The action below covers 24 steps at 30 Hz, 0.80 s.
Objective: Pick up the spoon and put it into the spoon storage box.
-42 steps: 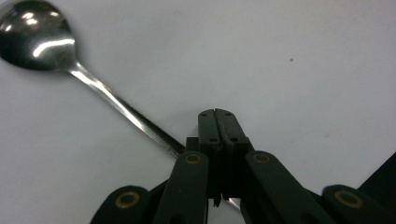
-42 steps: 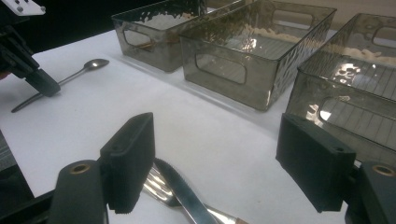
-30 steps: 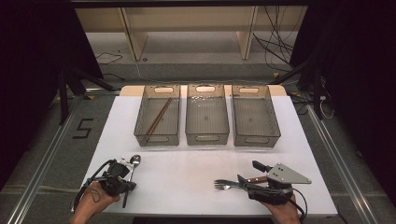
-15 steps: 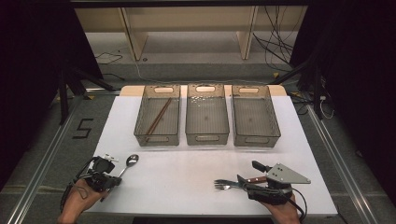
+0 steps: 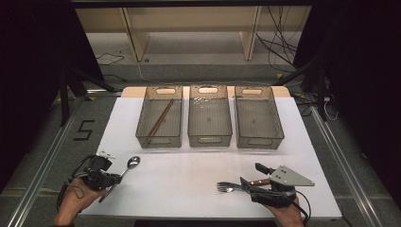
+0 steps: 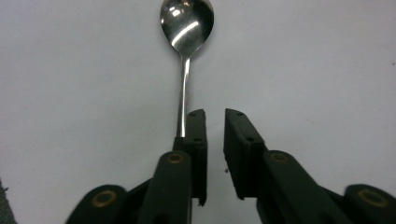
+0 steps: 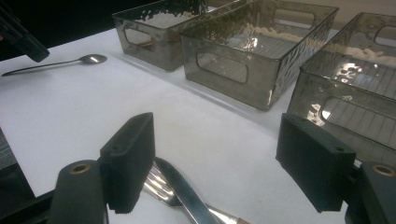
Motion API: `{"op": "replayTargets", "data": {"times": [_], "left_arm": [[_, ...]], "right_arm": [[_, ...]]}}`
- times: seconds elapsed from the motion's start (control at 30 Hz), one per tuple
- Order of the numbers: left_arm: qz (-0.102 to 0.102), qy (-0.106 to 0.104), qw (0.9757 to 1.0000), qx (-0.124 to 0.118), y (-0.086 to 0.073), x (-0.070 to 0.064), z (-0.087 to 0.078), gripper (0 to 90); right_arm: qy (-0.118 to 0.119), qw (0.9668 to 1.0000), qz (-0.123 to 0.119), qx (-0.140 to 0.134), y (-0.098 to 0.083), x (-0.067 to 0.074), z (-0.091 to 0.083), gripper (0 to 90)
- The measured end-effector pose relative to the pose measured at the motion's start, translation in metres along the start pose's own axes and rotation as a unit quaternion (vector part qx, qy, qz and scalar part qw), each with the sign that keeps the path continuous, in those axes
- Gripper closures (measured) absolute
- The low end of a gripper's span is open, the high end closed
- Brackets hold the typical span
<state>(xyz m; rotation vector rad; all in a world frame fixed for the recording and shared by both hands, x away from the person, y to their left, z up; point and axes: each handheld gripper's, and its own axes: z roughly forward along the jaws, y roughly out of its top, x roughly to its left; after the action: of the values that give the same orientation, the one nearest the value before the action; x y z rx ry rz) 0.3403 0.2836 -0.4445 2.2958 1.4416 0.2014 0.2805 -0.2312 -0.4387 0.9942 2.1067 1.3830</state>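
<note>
The left hand-held gripper [image 6: 214, 133], its jaws just opening, stands slightly parted beside the spoon [image 6: 186, 42] lying free on the table [image 6: 322, 70]; closing now, off-centre, could nudge the handle sideways.

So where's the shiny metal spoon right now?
In the high view the shiny metal spoon lies on the white table at the near left, beside the left claw, in front of the leftmost smoky plastic bin.
</note>
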Motion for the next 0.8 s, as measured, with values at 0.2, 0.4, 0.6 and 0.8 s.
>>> {"op": "replayTargets", "data": {"times": [0.2, 0.4, 0.6, 0.8], "left_arm": [[-0.012, 0.003, 0.9999, 0.005, 0.008, 0.004, -0.009, 51.3], [-0.019, 0.005, 0.9994, 0.027, 0.015, 0.007, -0.005, 36.2], [-0.019, -0.005, 0.9988, 0.046, 0.024, 0.015, 0.006, 34.7], [-0.022, 0.001, 0.9969, 0.075, 0.030, 0.020, 0.016, 36.7]], "right_arm": [[0.000, 1.0000, 0.000, 0.000, 0.000, 0.000, 0.000, 28.7], [0.000, 1.0000, 0.001, 0.002, 0.000, 0.000, 0.001, 28.7], [0.000, 1.0000, 0.002, 0.001, 0.000, 0.000, 0.001, 28.7], [0.001, 1.0000, 0.005, 0.000, 0.000, -0.001, 0.002, 28.7]]}}
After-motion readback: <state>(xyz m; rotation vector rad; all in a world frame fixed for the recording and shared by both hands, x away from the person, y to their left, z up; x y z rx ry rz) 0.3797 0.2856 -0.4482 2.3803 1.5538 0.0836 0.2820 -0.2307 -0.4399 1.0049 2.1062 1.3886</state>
